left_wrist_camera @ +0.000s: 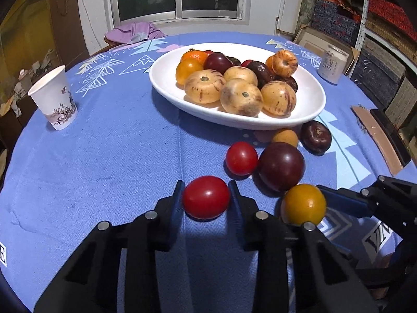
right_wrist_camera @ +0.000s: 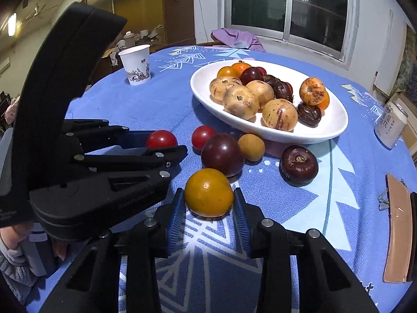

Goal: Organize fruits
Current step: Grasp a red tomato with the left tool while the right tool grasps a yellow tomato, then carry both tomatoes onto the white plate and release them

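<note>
A white oval bowl (left_wrist_camera: 310,109) (right_wrist_camera: 336,127) holds several yellow, orange and dark fruits. On the blue cloth in front of it lie loose fruits. My left gripper (left_wrist_camera: 206,195) is shut on a red tomato (left_wrist_camera: 206,197) (right_wrist_camera: 161,138) that rests on the cloth. My right gripper (right_wrist_camera: 208,195) is shut on a yellow-orange fruit (right_wrist_camera: 209,192) (left_wrist_camera: 303,204), also on the cloth. Beside them lie a second red tomato (left_wrist_camera: 241,158) (right_wrist_camera: 202,136), a large dark plum (left_wrist_camera: 281,166) (right_wrist_camera: 222,154), a small tan fruit (left_wrist_camera: 285,137) (right_wrist_camera: 251,144) and a dark wrinkled fruit (left_wrist_camera: 316,137) (right_wrist_camera: 298,165).
A paper cup (left_wrist_camera: 54,99) (right_wrist_camera: 136,64) stands at the left of the table. A drink can (left_wrist_camera: 331,64) (right_wrist_camera: 390,126) stands at the right. A brown flat object (left_wrist_camera: 378,138) (right_wrist_camera: 397,240) lies at the right edge. A purple cloth (left_wrist_camera: 135,32) lies beyond the table.
</note>
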Demonstrator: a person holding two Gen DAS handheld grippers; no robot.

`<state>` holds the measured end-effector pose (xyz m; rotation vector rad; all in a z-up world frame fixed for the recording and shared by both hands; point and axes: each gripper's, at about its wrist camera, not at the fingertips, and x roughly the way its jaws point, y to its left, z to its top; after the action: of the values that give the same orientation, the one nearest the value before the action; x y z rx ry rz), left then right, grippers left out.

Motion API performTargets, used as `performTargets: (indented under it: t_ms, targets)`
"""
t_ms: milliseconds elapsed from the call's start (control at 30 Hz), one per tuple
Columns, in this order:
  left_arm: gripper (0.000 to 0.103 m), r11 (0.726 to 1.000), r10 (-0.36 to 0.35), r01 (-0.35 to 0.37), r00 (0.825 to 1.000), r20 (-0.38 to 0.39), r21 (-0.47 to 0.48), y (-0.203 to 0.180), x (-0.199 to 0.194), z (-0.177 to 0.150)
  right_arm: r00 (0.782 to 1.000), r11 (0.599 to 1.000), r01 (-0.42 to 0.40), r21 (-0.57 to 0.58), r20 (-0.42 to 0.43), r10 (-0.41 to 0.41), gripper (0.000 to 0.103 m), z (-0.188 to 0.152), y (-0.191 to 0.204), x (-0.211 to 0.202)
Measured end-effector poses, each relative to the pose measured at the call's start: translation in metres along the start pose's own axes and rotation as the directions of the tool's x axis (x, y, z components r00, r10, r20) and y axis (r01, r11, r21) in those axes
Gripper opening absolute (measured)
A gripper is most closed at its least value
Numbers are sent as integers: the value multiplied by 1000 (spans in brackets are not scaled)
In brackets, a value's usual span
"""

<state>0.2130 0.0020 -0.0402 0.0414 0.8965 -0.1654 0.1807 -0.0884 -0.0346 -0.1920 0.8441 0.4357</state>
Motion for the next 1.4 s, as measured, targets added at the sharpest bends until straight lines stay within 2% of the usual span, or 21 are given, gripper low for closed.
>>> performTargets:
  t_ms: [433,567,633,767,867,1000,1133,1233,1400]
  targets:
    - [32,1000,-29,30,999,15,-9,-1,-13,-9,997,997,-71,10,-6,71,39,-13,1,-13]
    - [32,999,-35,34,997,71,18,-8,-32,-6,998,998,-67,20,3,67,39,-12,-6,-24]
    - [32,999,-49,48,994,97,6,-7,-40,5,997,998,-52,48,61,49,39,0,-18,-39]
    - [32,999,-52,53,988,149,-5,-4,-53,48,989,995,-6,99,147,-9,38,45,-50,-66]
    - [32,998,-58,63,983,176,-28,1,-51,85,984,989,26,145,172,-51,39,82,-75,-67]
    - [32,996,-43,55,984,175,-65,7,-29,119,990,979,22,204,131,-50,39,126,-103,-35]
    - [32,993,-44,57,990,135,-99,16,5,133,998,976,49,212,25,-55,39,157,-118,20]
    - [32,994,-40,49,994,97,-96,21,31,137,997,973,76,216,-28,-71,39,171,-124,58]
    - [32,995,-40,46,996,76,-86,25,55,133,990,969,127,210,-85,-112,39,179,-129,92]
